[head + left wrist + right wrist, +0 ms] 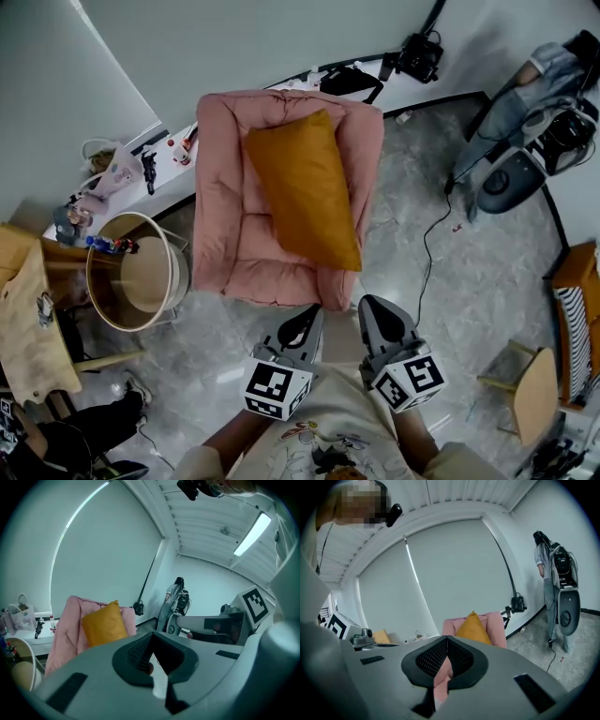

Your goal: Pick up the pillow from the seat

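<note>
So the person's got both grippers tucked in close to the body, aimed at the seat [225,216] from a little way off. That fits, since the reach for the pillow [305,187] doesn't look like it's begun. On the left gripper [302,328] the jaws are pressed together at the tips with nothing between them. The right gripper [380,319] is the same deal, clamped all the way closed and empty. Both would have to spread wide before going in, because that pillow is a fat thing. It sits on the seat, propped at a slant with its top corner against the backrest and its lower end near the front edge, well apart from both grippers. It's mustard-orange, rectangular and plump with a smooth cover, so it'll probably squash in a grip rather than slip. The seat is a pink armchair, quilted and puffy with rolled arms, which is likely why the pillow leans instead of lying flat. The pads [433,658] are dark with a fine mesh-like grid, set in grey plastic shells. The floor [469,272] is glossy grey with a marble pattern.
</note>
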Available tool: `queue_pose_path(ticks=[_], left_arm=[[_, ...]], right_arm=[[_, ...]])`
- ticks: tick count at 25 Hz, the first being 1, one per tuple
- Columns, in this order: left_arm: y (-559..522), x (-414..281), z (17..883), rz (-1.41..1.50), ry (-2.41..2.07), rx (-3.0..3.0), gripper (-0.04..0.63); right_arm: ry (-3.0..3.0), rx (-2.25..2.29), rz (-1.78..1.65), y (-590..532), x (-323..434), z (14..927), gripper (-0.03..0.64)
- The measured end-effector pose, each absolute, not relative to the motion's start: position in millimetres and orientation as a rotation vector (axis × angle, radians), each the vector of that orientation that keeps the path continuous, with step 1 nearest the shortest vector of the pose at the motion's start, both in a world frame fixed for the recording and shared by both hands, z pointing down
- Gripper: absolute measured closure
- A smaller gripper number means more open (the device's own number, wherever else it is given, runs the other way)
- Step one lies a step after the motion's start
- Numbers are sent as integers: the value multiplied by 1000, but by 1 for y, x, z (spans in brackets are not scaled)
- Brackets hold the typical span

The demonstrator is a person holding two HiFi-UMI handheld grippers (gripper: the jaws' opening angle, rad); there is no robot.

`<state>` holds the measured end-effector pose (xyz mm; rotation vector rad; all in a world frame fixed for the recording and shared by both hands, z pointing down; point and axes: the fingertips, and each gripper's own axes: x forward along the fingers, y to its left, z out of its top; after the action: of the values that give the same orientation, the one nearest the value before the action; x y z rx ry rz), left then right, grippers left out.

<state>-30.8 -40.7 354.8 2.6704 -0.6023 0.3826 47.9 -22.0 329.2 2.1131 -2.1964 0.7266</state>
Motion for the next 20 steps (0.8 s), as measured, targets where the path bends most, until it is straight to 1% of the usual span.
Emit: queue_pose_path(ticks=[12, 20], left_arm=[[-115, 56, 357, 426, -700, 2623, 591], [-155, 90, 351, 439, -825, 2574, 591]], right_arm=[[-2310, 1961, 771, -109, 129, 334, 595], [-2381, 1875, 791, -163, 172, 328, 594]])
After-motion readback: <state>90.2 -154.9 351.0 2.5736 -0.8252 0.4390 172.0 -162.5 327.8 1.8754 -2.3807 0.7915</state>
